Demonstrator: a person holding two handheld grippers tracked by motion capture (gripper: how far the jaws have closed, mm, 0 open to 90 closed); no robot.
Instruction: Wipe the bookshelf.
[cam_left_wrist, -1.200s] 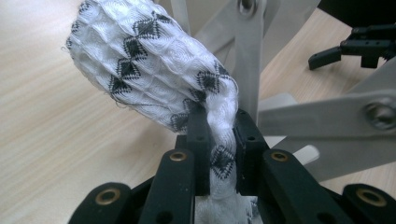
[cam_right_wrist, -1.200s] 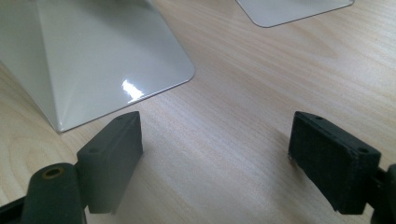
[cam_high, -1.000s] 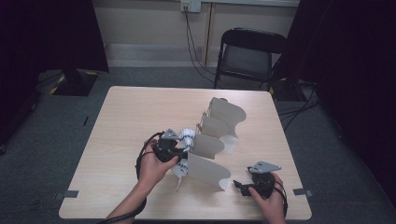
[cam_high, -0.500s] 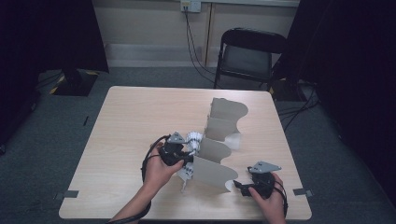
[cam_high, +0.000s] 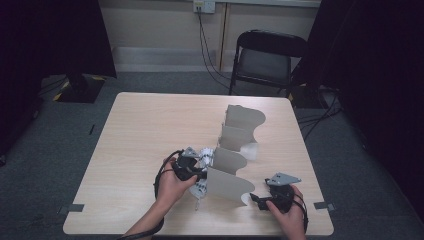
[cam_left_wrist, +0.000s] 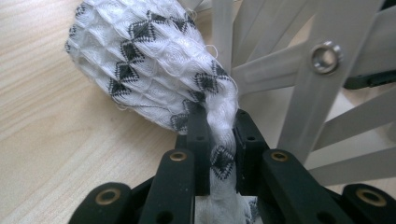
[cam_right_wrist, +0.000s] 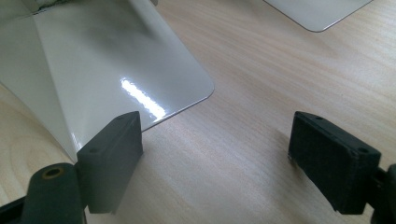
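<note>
Left gripper (cam_left_wrist: 218, 135) clamped on patterned cloth (cam_left_wrist: 154, 60), now lower beside folding rack (cam_high: 235, 150); right gripper (cam_right_wrist: 215, 158) unmoved, jaws apart, empty

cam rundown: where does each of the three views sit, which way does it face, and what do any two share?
High view: fixed above the person's side, looking forward and down on the table; forearms, left gripper and right gripper show.
Left gripper view: rides the left gripper, looking along its jaws, shut on a patterned white cloth.
Right gripper view: rides the right gripper, jaws open over the tabletop.
Shared: all three show the folding grey rack.
</note>
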